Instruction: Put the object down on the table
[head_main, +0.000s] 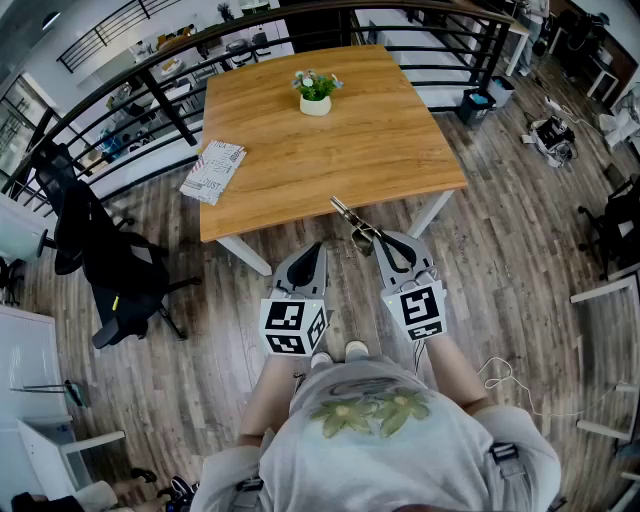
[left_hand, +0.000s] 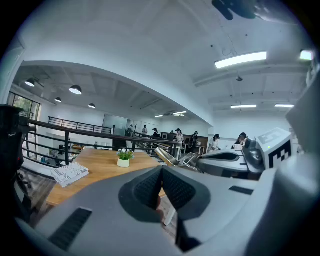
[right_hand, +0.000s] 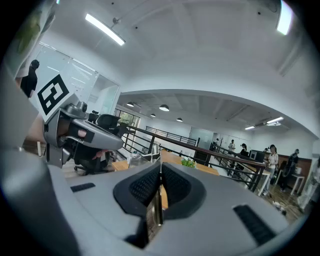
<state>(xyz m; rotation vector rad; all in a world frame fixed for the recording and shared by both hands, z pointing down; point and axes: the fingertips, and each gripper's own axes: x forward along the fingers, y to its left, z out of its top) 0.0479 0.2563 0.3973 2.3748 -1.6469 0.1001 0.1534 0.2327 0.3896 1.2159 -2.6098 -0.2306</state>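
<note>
Right gripper (head_main: 383, 240) clamps a metal utensil (head_main: 352, 217), kind unclear; left gripper (head_main: 316, 248) closed, empty.

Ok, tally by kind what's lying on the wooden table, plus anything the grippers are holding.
Potted plant: 1
Newspaper: 1
Metal utensil, held in the right gripper: 1
Total: 3
</note>
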